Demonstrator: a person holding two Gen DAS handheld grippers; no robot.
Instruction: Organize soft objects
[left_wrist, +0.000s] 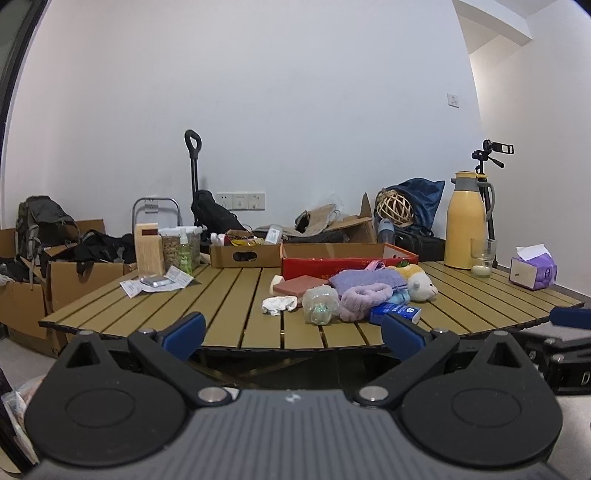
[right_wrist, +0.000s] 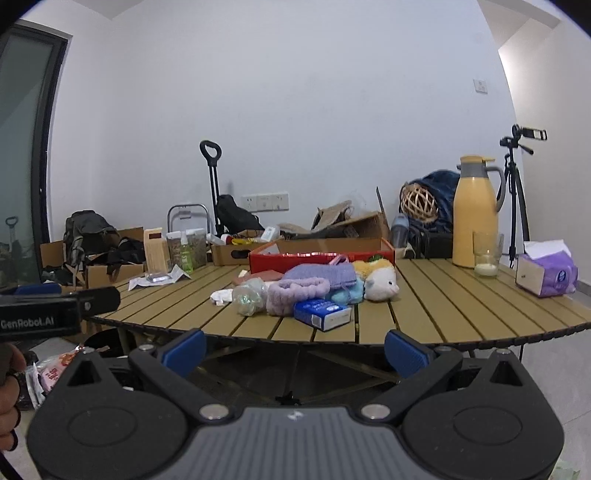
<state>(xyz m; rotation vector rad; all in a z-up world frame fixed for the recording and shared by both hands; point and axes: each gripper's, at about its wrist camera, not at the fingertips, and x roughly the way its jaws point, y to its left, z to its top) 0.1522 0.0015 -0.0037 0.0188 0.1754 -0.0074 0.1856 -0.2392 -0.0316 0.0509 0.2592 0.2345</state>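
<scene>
Before the near edge of the slatted tan wooden table (left_wrist: 221, 291), left gripper (left_wrist: 293, 338) spread wide, holding nothing. Mid-table, from left: crumpled white cloth (left_wrist: 277, 305), clear plastic bottle (left_wrist: 320, 303), fuzzy lilac headband (left_wrist: 364, 297), white-and-yellow plush toy (left_wrist: 419, 284). Right gripper (right_wrist: 293, 350) likewise wide apart, empty.

- The left gripper (left_wrist: 293, 334) is held wide apart, short of the tabletop (left_wrist: 229, 314) edge.
- A purple headband (left_wrist: 364, 297), plush toy (left_wrist: 421, 284), white sock (left_wrist: 279, 305) and crumpled bottle (left_wrist: 319, 304) are clustered before a red box (left_wrist: 332, 264).
</scene>
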